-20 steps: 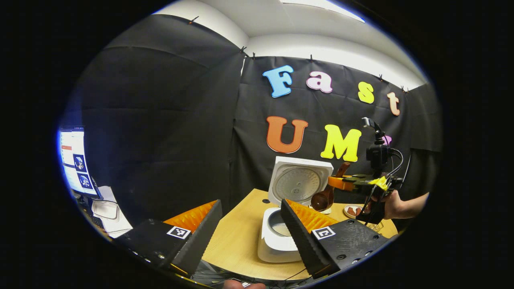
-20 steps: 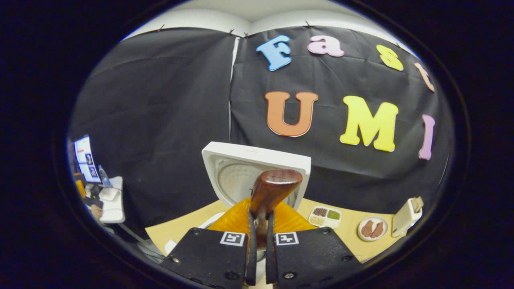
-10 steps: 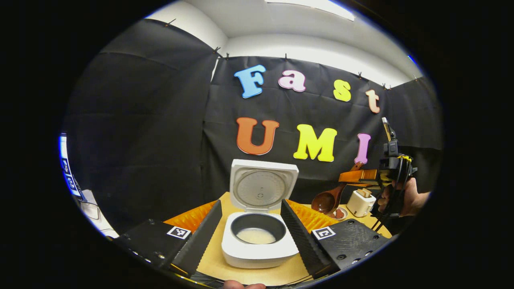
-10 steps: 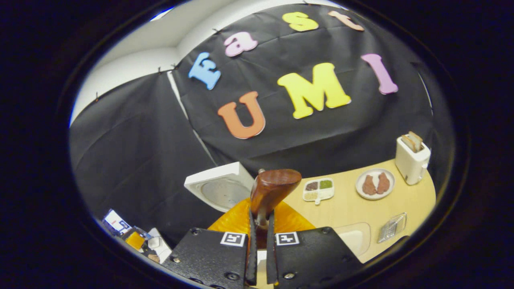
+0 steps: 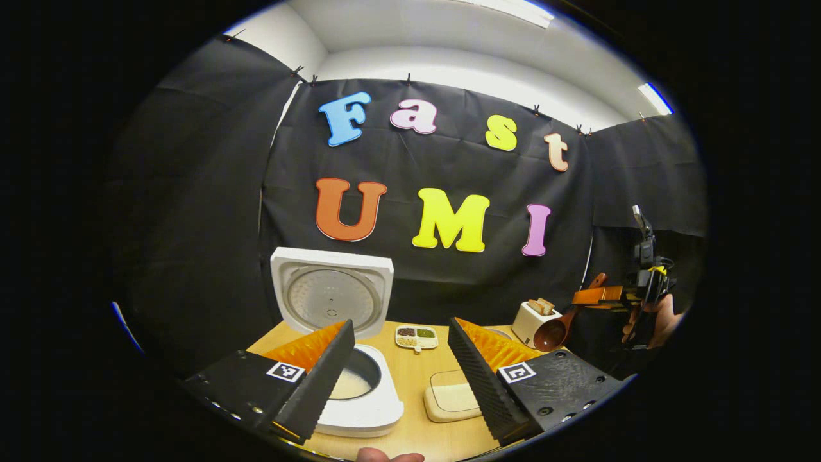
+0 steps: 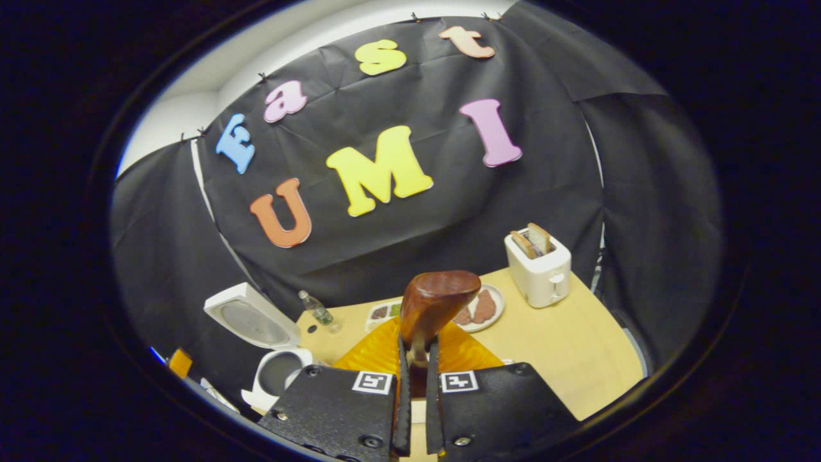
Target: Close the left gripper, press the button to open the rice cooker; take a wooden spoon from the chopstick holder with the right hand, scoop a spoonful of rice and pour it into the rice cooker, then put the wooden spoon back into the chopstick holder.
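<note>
1. Standing near the worktop's (image 5: 410,410) left edge, the rice cooker (image 5: 356,391) is seen with its lid raised and pale rice in the pot; part of it is cut off by the left gripper (image 5: 401,378), whose jaws are held wide apart with nothing between them.
2. Toward the right edge, the wooden spoon (image 6: 431,307) is pinched at its handle by the right gripper (image 6: 414,410), whose jaws are closed on it. It is judged stiff, light and smooth, so a firm hold on the handle is advised.
3. Whether the spoon's bowl (image 5: 550,335) is empty cannot be told, and the chopstick holder cannot be made out.
</note>
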`<state>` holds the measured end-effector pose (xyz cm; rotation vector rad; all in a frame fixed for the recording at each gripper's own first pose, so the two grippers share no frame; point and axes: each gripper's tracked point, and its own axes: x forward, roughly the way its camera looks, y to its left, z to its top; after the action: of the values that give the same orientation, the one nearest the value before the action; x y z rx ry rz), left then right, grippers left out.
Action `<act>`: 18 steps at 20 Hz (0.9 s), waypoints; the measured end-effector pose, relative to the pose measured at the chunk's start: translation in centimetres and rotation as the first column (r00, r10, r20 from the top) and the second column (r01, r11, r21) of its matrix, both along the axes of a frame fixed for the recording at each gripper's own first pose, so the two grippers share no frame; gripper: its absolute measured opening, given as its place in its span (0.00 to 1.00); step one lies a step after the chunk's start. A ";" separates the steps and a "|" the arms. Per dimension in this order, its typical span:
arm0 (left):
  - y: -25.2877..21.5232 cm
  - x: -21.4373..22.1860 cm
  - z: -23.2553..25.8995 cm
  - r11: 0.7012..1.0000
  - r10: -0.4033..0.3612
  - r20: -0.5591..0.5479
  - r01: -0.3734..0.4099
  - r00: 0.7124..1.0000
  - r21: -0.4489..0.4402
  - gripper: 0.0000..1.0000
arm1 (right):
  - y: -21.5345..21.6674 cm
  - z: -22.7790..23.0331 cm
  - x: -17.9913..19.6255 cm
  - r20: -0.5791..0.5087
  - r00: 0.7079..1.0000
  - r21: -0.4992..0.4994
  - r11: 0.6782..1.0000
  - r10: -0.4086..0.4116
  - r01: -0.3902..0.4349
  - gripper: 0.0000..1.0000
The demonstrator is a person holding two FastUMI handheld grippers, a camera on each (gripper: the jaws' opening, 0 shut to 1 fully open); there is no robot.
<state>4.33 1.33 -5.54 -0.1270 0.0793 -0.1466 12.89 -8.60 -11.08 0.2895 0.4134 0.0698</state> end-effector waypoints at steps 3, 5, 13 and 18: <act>-1.9 0.4 0.6 1.000 0.004 -0.005 -0.004 1.000 0.021 0.94 | -3.4 -4.0 0.9 -0.044 0.998 -0.028 0.999 -0.045 0.044 0.14; -3.0 0.7 1.0 0.999 0.009 -0.013 -0.009 1.000 0.039 0.94 | -4.8 -7.5 1.9 -0.066 0.996 -0.048 0.997 -0.064 0.061 0.14; -3.3 1.4 0.3 0.994 0.062 -0.076 -0.055 0.995 0.091 0.94 | -5.4 -17.3 4.2 -0.135 0.990 -0.082 0.996 -0.044 0.033 0.14; -2.7 1.5 0.2 0.991 0.094 -0.093 -0.084 0.991 0.108 0.94 | -5.2 -19.9 4.5 -0.157 0.986 -0.057 0.997 -0.055 0.047 0.15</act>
<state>5.79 -1.35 -5.33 -0.0337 0.1789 -0.0465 17.37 -13.75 -30.99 0.2534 0.5651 -0.0149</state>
